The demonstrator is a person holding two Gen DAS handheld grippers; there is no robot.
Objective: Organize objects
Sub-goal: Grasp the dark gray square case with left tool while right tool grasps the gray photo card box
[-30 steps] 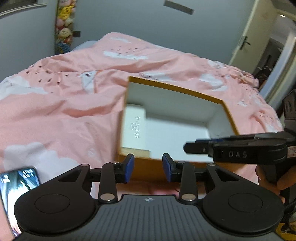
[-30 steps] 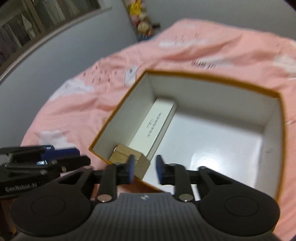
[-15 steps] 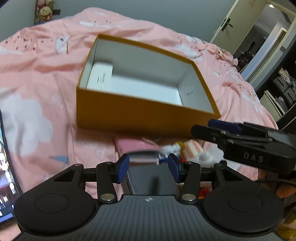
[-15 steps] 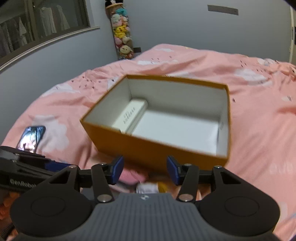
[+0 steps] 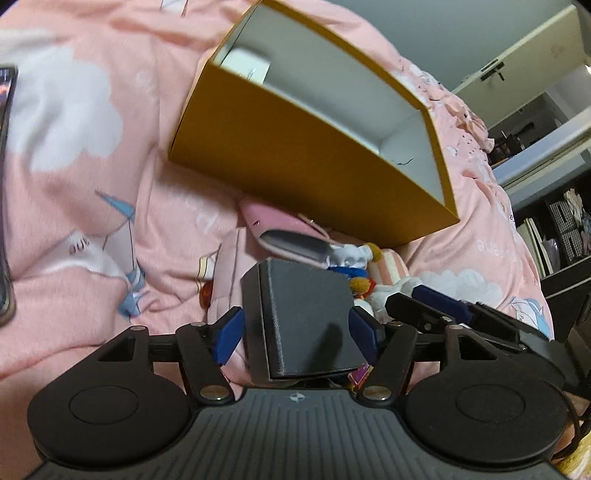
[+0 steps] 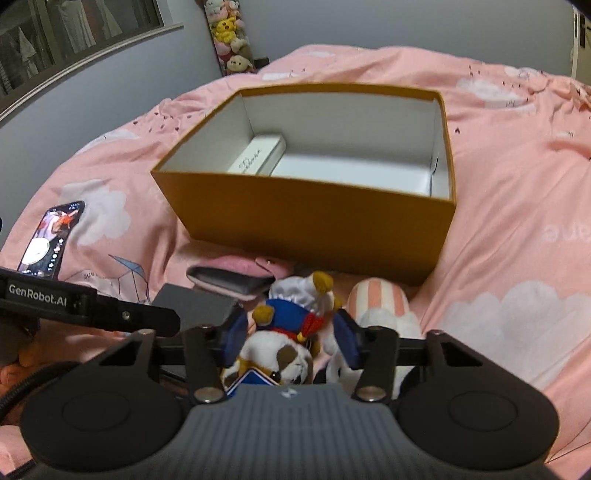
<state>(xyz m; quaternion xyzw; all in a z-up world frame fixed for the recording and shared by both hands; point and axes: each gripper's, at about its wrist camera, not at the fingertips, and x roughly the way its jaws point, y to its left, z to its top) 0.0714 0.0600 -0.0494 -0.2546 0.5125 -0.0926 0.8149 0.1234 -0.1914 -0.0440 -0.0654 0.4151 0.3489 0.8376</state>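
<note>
A bed under a pink quilt (image 6: 517,155) printed with white clouds fills the room below grey walls, with a column of plush toys (image 6: 229,33) hanging in the far corner and an open doorway (image 5: 535,110) off to one side. An open orange box (image 6: 306,225) sits mid-bed, a white carton (image 6: 258,155) lying along its inner left wall. A lit phone (image 6: 50,238) lies near the bed's left edge. Heaped at the box's near wall are a pink wallet (image 6: 236,273), a dark grey box (image 5: 306,317), a striped plush (image 6: 380,299) and a plush dog (image 6: 291,332). Both grippers tilt steeply down over this heap. The left gripper (image 5: 295,328) straddles the dark grey box, jaws widening, pads at its sides. The right gripper (image 6: 290,332) brackets the plush dog, jaws narrowing, pads not visibly pressing it.
</note>
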